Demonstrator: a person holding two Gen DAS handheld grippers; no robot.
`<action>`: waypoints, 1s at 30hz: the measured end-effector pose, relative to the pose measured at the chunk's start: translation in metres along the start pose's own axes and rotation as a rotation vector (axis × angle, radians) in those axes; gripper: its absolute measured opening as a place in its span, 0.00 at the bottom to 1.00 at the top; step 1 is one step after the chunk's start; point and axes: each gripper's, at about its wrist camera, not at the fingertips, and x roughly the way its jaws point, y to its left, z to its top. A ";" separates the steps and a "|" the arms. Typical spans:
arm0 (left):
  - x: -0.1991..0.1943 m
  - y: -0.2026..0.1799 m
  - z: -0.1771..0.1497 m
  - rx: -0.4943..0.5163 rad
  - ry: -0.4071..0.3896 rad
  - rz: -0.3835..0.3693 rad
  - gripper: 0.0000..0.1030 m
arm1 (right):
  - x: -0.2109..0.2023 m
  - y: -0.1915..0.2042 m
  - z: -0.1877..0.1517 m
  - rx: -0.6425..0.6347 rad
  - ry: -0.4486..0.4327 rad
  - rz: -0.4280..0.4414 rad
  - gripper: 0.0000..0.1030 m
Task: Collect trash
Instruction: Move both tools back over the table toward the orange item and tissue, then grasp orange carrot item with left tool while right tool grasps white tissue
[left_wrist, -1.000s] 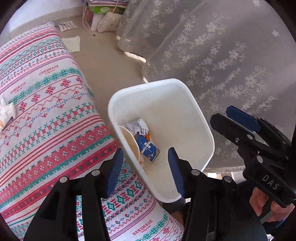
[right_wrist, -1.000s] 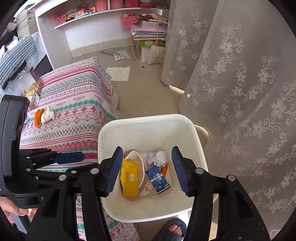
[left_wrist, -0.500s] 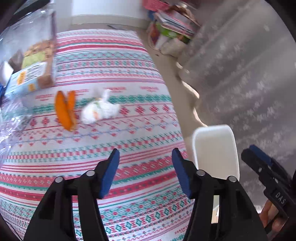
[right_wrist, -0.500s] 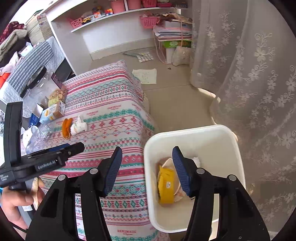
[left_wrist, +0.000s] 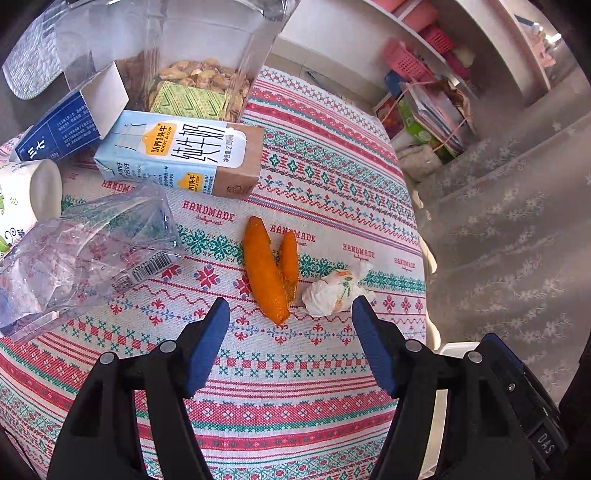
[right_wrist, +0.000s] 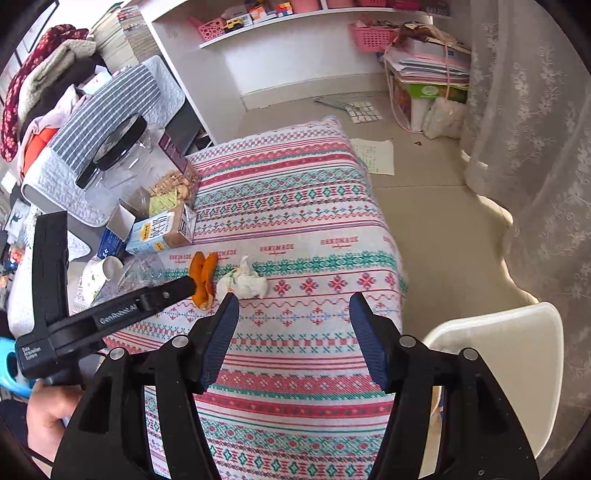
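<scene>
An orange peel (left_wrist: 269, 273) and a crumpled white tissue (left_wrist: 332, 293) lie side by side on the patterned tablecloth (left_wrist: 295, 387). My left gripper (left_wrist: 291, 310) hovers just short of them. Its jaws are opening, and only the peel's near tip and the tissue's edge lie ahead between the fingertips, untouched. My right gripper (right_wrist: 294, 299) hangs over the cloth right of the tissue (right_wrist: 242, 284) and peel (right_wrist: 202, 280). Its jaws are opening too, with nothing between them. The white bin (right_wrist: 517, 332) stands on the floor at the table's right end.
Left of the peel are a milk carton (left_wrist: 177, 158), a clear plastic bag (left_wrist: 85, 258), a jar of nuts (left_wrist: 192, 81), a blue box (left_wrist: 55, 129) and a white cup (left_wrist: 26, 195). A lace curtain (right_wrist: 535, 147) hangs beyond the bin. Papers lie on the floor.
Both grippers swung away from over the bin to the table. The left one now faces the peel and tissue close up. Both pairs of jaws stand wider.
</scene>
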 end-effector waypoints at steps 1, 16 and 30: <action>0.005 0.000 0.001 0.000 0.002 0.006 0.65 | 0.007 0.004 0.001 0.005 0.010 0.008 0.58; 0.021 0.007 0.002 0.044 0.038 -0.033 0.15 | 0.063 0.004 0.004 0.106 0.066 0.054 0.57; -0.035 0.023 -0.009 0.131 -0.021 0.037 0.12 | 0.108 0.040 0.001 0.102 0.095 0.099 0.34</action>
